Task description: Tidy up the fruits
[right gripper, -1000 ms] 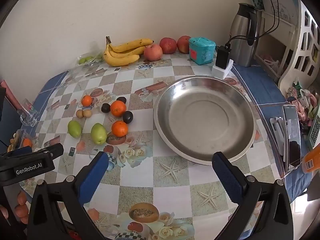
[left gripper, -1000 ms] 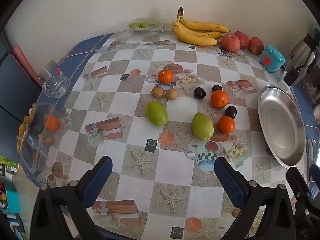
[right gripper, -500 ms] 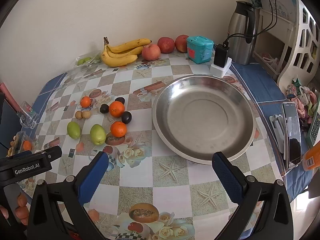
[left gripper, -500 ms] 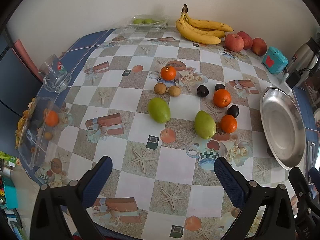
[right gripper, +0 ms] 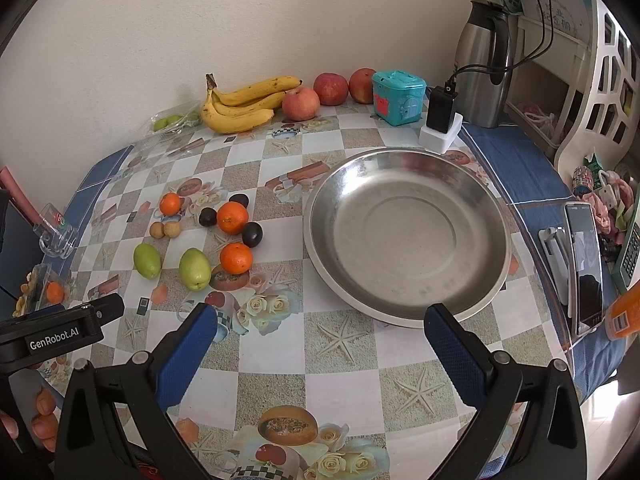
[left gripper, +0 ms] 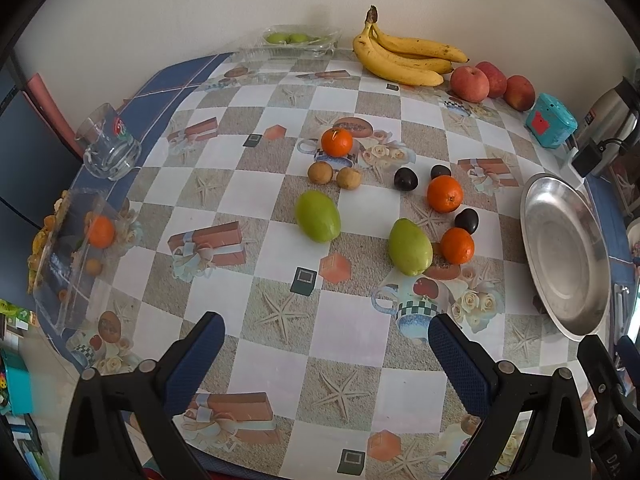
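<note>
Bright, even daylight, soft shadows, sharp focus, strong fisheye bending and dark corners.

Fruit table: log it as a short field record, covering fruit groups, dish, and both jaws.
loose fruit cluster: three oranges, two green mangoes, three dark plums, two small brown fruits, left of the dish
back row by the wall: banana bunch, three apples
steel dish: nothing in it
clear box at the table's left edge: an orange inside
left gripper: jaws open, holding nothing
right gripper: jaws open, holding nothing, above the near rim of the dish
</note>
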Motion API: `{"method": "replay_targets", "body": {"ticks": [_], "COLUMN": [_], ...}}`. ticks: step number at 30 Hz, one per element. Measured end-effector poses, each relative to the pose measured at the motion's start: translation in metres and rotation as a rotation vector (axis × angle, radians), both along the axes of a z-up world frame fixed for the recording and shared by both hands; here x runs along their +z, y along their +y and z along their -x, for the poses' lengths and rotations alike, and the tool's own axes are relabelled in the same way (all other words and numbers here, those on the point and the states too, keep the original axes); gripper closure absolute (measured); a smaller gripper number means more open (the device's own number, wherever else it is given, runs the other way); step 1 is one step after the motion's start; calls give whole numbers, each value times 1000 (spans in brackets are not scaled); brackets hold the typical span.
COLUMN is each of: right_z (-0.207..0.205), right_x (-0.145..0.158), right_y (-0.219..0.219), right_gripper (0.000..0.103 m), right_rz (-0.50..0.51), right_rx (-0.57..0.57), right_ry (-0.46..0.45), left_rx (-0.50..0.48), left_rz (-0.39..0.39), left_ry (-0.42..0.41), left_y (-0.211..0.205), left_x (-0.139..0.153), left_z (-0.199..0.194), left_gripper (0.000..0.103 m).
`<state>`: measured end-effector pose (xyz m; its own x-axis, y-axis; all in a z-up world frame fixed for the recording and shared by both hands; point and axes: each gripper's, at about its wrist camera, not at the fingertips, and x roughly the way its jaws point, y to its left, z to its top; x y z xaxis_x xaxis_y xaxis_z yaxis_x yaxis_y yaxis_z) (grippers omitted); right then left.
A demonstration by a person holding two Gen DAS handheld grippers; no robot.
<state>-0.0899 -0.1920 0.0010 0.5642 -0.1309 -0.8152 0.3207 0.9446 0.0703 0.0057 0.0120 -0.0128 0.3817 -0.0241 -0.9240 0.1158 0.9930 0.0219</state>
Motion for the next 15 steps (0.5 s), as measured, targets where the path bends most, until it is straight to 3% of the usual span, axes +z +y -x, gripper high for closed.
{"method": "replay_targets", "body": {"ticks": [15], "right_z": [0], "right_x": [0], "right_y": [0], "right_gripper": [0], "right_rz": [-1], "right_rx": [0], "right_ry": [1], "left_rx": [4], "left_rz": [3], "left_ry": [6], "left_y": [1], "left_x": [-1], "left_z": [0], "left_gripper": [0]}}
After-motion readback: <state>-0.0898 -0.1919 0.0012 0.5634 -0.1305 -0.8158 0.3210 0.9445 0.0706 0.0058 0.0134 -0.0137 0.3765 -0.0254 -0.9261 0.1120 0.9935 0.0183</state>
